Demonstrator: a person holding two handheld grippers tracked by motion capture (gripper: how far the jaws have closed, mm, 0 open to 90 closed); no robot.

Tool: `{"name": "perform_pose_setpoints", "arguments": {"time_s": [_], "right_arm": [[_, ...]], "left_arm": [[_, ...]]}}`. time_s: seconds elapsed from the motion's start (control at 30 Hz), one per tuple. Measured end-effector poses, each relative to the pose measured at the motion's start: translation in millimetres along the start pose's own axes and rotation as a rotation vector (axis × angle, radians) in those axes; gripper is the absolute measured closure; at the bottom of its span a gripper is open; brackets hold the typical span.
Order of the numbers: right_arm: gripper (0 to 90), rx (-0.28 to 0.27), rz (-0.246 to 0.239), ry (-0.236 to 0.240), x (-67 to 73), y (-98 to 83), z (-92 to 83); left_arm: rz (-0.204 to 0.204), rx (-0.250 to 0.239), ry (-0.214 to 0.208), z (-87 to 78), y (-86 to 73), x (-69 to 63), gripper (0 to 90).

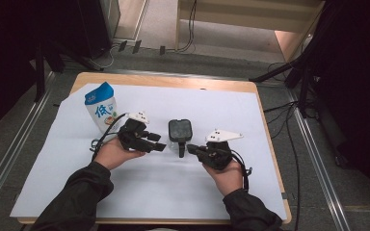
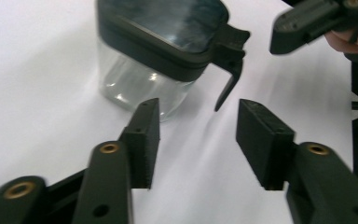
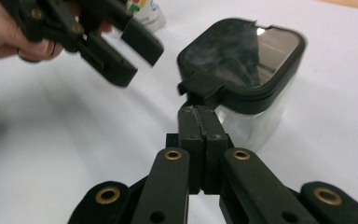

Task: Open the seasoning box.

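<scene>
Working at a clear jar [image 1: 179, 136] with a dark lid mid-table, my left gripper [image 2: 198, 135], jaws apart and empty, should steady its body while my right gripper [image 3: 199, 122], jaws pressed together, noses under the latch [image 3: 200, 86].

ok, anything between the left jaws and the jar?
No. In the left gripper view, bare white paper lies between the open left gripper and the clear jar; nothing sits between its jaws.
</scene>
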State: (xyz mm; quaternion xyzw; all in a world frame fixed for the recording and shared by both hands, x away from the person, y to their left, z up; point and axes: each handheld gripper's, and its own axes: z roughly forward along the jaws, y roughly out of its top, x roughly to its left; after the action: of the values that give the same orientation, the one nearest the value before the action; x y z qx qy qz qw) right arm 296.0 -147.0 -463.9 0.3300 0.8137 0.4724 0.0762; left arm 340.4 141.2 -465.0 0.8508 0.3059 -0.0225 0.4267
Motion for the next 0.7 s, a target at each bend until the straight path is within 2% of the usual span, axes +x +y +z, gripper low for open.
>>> {"name": "perform_pose_setpoints", "arguments": {"time_s": [0.03,0.17,0.3,0.7], "right_arm": [[90.0,0.016,-0.002,0.005,2.1,-3.0,4.4],[90.0,0.031,-0.003,0.015,5.5,-5.3,10.7],[90.0,0.039,-0.016,0.026,12.5,-7.8,18.9],[90.0,0.051,-0.015,0.039,14.5,-6.0,38.5]], "left_arm": [[-0.005,-0.002,0.007,-1.4,-0.8,1.3,46.2],[-0.018,-0.021,0.021,-7.9,-2.7,4.9,42.6],[-0.023,-0.028,0.037,-13.5,-4.9,6.7,41.2],[-0.034,-0.034,0.054,-22.5,-13.1,4.2,40.1]]}}
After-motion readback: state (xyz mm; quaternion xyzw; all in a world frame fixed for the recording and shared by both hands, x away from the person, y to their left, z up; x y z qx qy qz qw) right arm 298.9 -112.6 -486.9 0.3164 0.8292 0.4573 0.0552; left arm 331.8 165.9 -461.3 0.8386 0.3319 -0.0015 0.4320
